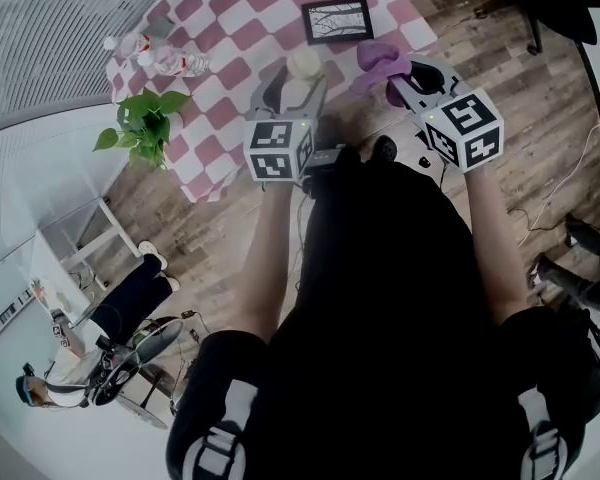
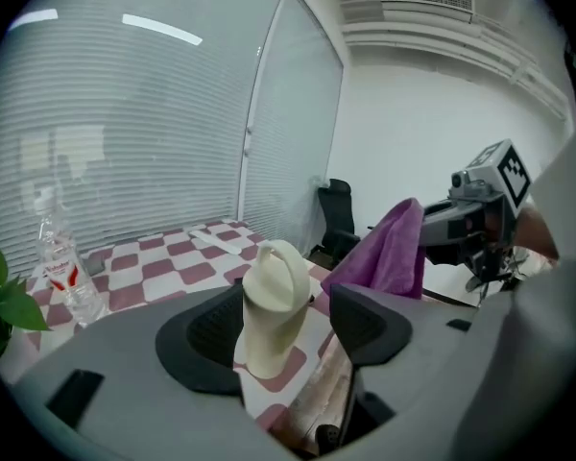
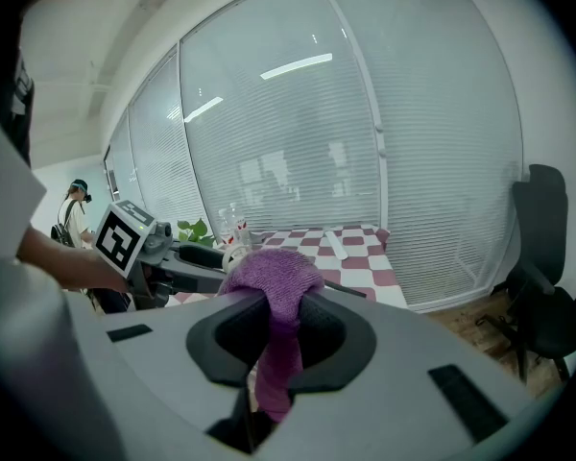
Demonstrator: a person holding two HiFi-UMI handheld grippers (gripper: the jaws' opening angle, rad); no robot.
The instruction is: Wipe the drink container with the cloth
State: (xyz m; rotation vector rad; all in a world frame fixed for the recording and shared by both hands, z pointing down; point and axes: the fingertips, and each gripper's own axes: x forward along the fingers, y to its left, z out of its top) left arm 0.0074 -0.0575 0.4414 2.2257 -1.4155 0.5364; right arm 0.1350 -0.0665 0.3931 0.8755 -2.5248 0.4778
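Head view: worktop under a red-and-white checked covering (image 1: 230,13), both tools reaching over its near edge.

Left gripper (image 1: 296,90): dark fingers (image 2: 370,325) stand wide. The drink container is between them; the right-hand pad is clear of it and the left-hand pad is just beside it, with no squeeze visible.

Right gripper (image 1: 408,80): fingers (image 3: 331,339) narrow, clamped on the cloth.

Green leafy plant (image 1: 140,123) at the worktop's left corner.

Black-framed picture (image 1: 336,20) lies flat on the far side.

Purple towelling cloth (image 3: 274,301): bunched above the right pads, tail hanging below them. It is held near the container, apart from it.

Clear plastic bottles with red labels (image 1: 165,58) are beyond the plant.

Cream tapered drink container with a loop handle on top (image 2: 274,305): upright on the worktop, close to the near edge
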